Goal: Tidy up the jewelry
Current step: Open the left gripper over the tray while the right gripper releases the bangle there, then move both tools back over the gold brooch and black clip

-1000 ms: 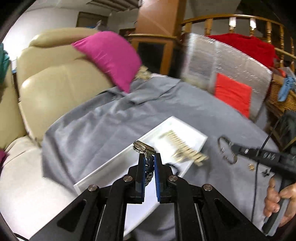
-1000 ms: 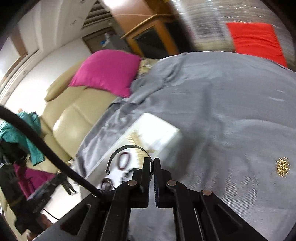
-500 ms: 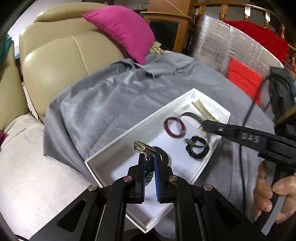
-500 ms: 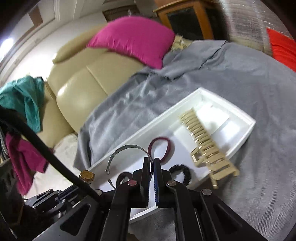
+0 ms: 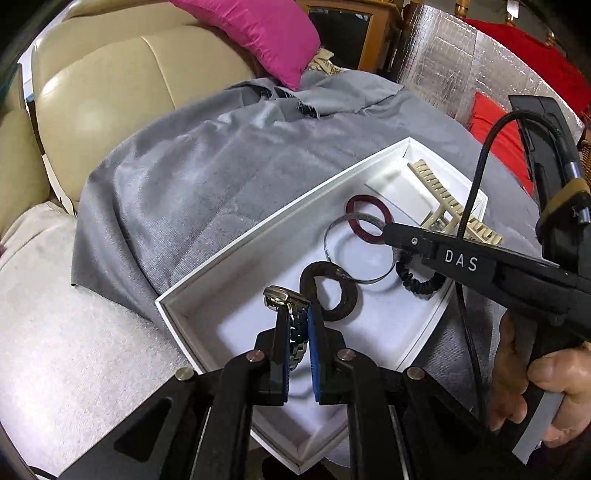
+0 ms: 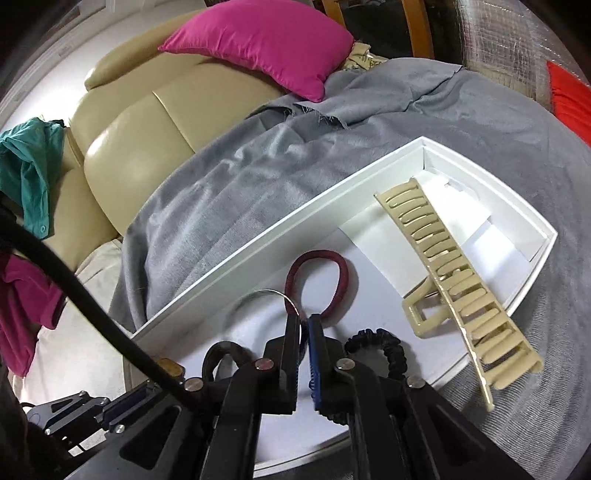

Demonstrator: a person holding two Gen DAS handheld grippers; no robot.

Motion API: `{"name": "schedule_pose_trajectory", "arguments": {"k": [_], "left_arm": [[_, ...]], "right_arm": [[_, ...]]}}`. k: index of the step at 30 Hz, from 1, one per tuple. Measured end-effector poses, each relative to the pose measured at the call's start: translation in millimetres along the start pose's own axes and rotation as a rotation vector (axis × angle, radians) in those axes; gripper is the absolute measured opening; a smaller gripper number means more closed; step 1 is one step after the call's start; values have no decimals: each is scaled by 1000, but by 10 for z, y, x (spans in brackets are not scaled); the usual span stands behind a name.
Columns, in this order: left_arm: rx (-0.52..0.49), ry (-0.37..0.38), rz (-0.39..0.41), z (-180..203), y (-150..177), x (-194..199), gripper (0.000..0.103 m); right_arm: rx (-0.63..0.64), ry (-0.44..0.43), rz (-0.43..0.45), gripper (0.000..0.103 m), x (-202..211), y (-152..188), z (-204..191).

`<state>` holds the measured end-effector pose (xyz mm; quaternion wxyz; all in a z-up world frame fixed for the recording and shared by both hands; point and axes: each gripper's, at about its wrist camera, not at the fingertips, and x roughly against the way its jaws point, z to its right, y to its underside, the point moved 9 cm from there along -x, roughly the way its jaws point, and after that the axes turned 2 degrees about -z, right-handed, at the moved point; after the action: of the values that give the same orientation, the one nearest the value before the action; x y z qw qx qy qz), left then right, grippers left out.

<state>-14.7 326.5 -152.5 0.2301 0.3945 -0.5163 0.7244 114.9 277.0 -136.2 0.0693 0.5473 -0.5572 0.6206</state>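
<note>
A white tray (image 5: 258, 236) (image 6: 280, 240) lies on a grey cloth. My left gripper (image 5: 297, 310) is shut on a silver watch (image 5: 282, 295), held just above the tray's near end. My right gripper (image 5: 384, 227) (image 6: 304, 321) reaches in from the right. Its jaws are opening with a thin silver bangle (image 5: 326, 243) (image 6: 266, 291) between them. The bangle rests on the tray floor and the pads stand slightly off it. Also in the tray are a maroon hair tie (image 5: 360, 198) (image 6: 317, 253), a dark brown ring (image 5: 347, 306), a black scrunchie (image 5: 417, 286) (image 6: 388, 345) and a beige claw clip (image 5: 443, 199) (image 6: 443, 258).
The grey cloth (image 5: 221, 166) covers a surface beside a beige sofa (image 5: 110, 85) with a magenta cushion (image 5: 266, 33). A silver quilted panel (image 5: 461, 74) and a red cushion (image 5: 495, 125) stand behind the tray. A person's hand (image 5: 535, 384) grips the right tool. A teal garment (image 6: 29, 166) hangs at left.
Both grippers have come down over the tray. The right one carried the silver bangle from over the cloth into the tray and its jaws have parted slightly. The left still holds the watch.
</note>
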Motion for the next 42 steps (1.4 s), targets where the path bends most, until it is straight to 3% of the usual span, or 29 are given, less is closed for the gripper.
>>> {"name": "schedule_pose_trajectory", "arguments": {"k": [4, 8, 11, 16, 21, 23, 28, 33, 37, 42], "left_arm": [[22, 13, -43, -20, 32, -80, 13], [48, 12, -46, -75, 0, -31, 22], [70, 11, -16, -104, -67, 99, 38], [19, -11, 58, 97, -232, 379, 41], [-105, 6, 125, 664, -371, 630, 46], [-174, 8, 158, 971, -416, 727, 56], [-343, 54, 202, 1910, -457, 836, 61], [-475, 120, 181, 2796, -293, 613, 61], [-517, 163, 133, 3234, -149, 339, 61], [-546, 163, 120, 3509, -11, 92, 61]], "right_arm": [[-32, -18, -5, 10, 8, -15, 33], [-80, -72, 8, 29, 121, -41, 95], [-117, -99, 48, 29, 343, -76, 229], [-179, -92, 140, 28, 853, -116, 604], [-245, -27, 182, 28, 1295, 8, 1126], [-265, 1, 185, 28, 1428, 84, 1317], [-344, 62, 206, 28, 1919, 358, 1937], [-452, 115, 248, 28, 2456, 693, 2633], [-573, 144, 279, 28, 2784, 1011, 3205], [-658, 180, 259, 28, 2900, 1328, 3614]]}}
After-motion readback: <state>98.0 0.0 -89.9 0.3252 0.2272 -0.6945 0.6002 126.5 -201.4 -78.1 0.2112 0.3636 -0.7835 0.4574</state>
